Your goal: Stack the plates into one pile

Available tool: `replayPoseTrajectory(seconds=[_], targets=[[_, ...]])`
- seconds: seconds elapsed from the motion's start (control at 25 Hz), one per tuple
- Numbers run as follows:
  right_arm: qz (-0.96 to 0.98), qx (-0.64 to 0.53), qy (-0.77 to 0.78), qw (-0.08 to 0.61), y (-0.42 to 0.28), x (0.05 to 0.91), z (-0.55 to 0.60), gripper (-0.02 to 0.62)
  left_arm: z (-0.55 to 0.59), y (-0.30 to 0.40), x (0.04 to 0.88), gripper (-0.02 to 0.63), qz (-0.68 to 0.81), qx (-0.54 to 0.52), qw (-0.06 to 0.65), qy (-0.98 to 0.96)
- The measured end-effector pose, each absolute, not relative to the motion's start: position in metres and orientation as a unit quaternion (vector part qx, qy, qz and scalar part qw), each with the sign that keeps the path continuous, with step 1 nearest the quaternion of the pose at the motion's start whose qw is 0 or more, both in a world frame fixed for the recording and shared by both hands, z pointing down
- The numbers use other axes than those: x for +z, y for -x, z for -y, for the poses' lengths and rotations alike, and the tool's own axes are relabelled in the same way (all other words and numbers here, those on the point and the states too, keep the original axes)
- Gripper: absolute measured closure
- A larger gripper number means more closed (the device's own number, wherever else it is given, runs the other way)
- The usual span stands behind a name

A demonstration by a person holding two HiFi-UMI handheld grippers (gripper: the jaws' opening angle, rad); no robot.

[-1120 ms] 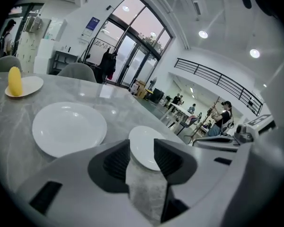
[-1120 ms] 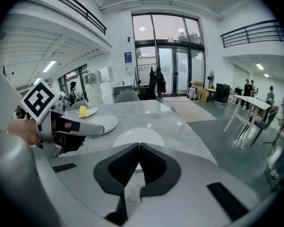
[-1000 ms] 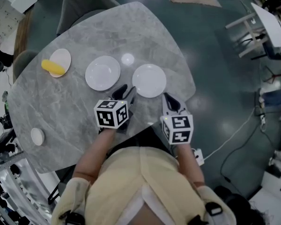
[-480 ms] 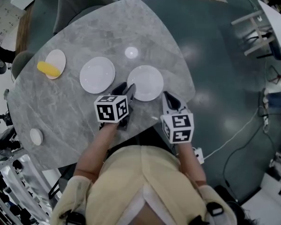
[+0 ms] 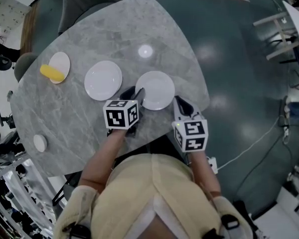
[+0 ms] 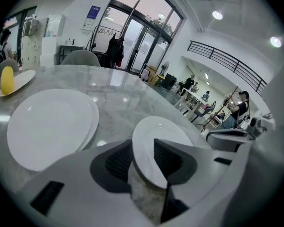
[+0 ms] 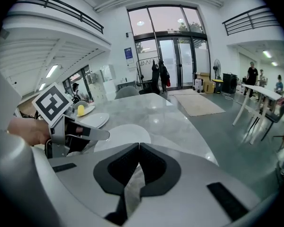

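Two white plates lie side by side on the grey marble table point(image 5: 114, 29): the left plate point(image 5: 103, 80) point(image 6: 49, 126) and the right plate point(image 5: 156, 89) point(image 6: 158, 143) point(image 7: 125, 135). My left gripper point(image 5: 133, 93) point(image 6: 143, 149) is open at the right plate's near left rim. That rim runs between its fingers, and the pads do not press on it. My right gripper point(image 5: 181, 104) point(image 7: 139, 146) is shut on nothing, low over the table edge just right of the same plate. The right gripper view also shows the left gripper point(image 7: 78, 135) at that plate's edge.
A small plate point(image 5: 61, 62) carrying a yellow item point(image 5: 52, 72) sits at the table's far left, and a small white dish point(image 5: 40, 143) lies near its left front edge. A grey chair point(image 5: 87, 1) stands behind the table. The floor beyond holds tables and a cable.
Both grippers came down and forward a little. The left gripper's fingers went from just short of the right plate to straddling its rim. Both keep the same jaw states.
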State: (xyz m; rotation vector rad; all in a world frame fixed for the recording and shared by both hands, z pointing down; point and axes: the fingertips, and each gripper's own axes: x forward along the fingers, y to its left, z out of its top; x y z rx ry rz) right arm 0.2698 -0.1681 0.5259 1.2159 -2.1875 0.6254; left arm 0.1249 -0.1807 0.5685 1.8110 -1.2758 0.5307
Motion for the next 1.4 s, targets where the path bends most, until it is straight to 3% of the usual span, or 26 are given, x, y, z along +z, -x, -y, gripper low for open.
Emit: replayPoseTrajectory(seconds=[0.6, 1.4], targets=[[0.816, 0.233, -0.447, 0.283, -0.27, 0.53, 0.176, 0.591, 0.182, -0.129, 0.569, 0.529, 0.502, 0.237, 0.397, -0.731], [0.833, 0.207, -0.426, 0.286, -0.208, 0.509, 0.149, 0.591, 0.172, -0.119, 0.508, 0.591, 0.439, 0.073, 0.428, -0.787]])
